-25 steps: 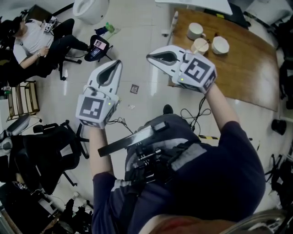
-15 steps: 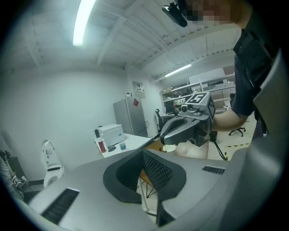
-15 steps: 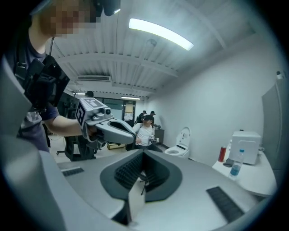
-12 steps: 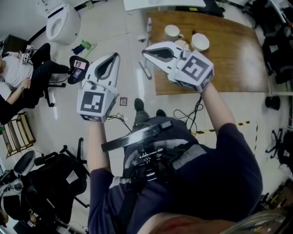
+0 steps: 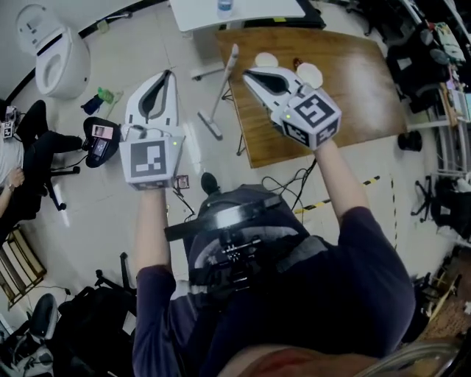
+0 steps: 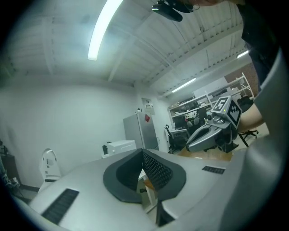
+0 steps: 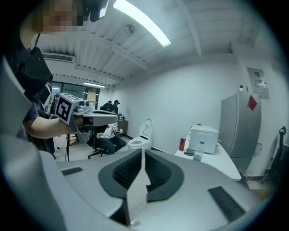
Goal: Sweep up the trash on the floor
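In the head view, a long-handled broom (image 5: 219,92) stands or lies by the left edge of the wooden table (image 5: 353,88); I cannot tell which. Its head rests on the pale floor. A small dark square scrap (image 5: 181,181) lies on the floor near my feet, and a green scrap (image 5: 103,96) lies by the toilet. My left gripper (image 5: 165,74) is held out level to the left of the broom, shut and empty (image 6: 142,151). My right gripper (image 5: 252,72) hangs over the table's near corner. Its jaws have just been opening to a thin slit, with nothing between them (image 7: 142,151).
A white toilet (image 5: 51,46) stands at the far left, with a seated person (image 5: 22,158) and a chair base (image 5: 99,140) nearby. A white table (image 5: 235,11) carries a bottle. White cups (image 5: 313,72) sit on the wooden table. Cables (image 5: 294,184) trail over the floor, and black chairs crowd the lower left.
Both grippers have swung across the room toward the wooden table. The broom has come to lie between them, and the seated person has slid to the left edge.
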A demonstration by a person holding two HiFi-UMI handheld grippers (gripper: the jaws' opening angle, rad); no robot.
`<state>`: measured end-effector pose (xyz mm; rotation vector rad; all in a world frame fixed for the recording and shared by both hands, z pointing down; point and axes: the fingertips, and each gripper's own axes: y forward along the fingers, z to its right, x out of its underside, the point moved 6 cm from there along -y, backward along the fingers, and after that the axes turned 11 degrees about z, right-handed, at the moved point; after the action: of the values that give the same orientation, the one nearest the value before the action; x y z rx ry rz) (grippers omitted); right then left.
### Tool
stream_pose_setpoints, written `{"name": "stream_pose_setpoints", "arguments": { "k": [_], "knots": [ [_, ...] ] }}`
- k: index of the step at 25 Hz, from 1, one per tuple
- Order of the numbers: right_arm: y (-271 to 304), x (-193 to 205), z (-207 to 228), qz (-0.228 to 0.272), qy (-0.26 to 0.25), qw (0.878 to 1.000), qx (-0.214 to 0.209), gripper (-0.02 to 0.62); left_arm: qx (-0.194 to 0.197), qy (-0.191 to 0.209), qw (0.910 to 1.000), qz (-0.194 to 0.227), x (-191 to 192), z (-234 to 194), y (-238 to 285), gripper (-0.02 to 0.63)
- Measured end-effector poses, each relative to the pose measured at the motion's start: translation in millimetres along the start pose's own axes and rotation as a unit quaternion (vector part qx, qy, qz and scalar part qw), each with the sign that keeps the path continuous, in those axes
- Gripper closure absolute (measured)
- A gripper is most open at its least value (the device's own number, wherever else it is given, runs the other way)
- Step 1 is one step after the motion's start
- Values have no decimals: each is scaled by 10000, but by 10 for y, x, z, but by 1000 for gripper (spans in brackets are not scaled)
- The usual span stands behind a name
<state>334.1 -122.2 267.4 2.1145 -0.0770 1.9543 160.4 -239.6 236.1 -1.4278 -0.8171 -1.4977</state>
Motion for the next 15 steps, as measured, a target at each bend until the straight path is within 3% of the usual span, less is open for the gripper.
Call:
{"name": "stream_pose_setpoints", "arguments": {
  "k": [2,7,15],
  "knots": [
    [95,61,38,-43,50,9996,265,503,129,-30,9999,-8,73,-91,55,600],
    [293,265,131,-117,358,9956,862,437,493,-239,9984,-121,411,-208,256,600],
    [448,586,564,-302,665,9857,1520,408,1120,-268,9915,-601,646,-55,761,600]
  ]
}}
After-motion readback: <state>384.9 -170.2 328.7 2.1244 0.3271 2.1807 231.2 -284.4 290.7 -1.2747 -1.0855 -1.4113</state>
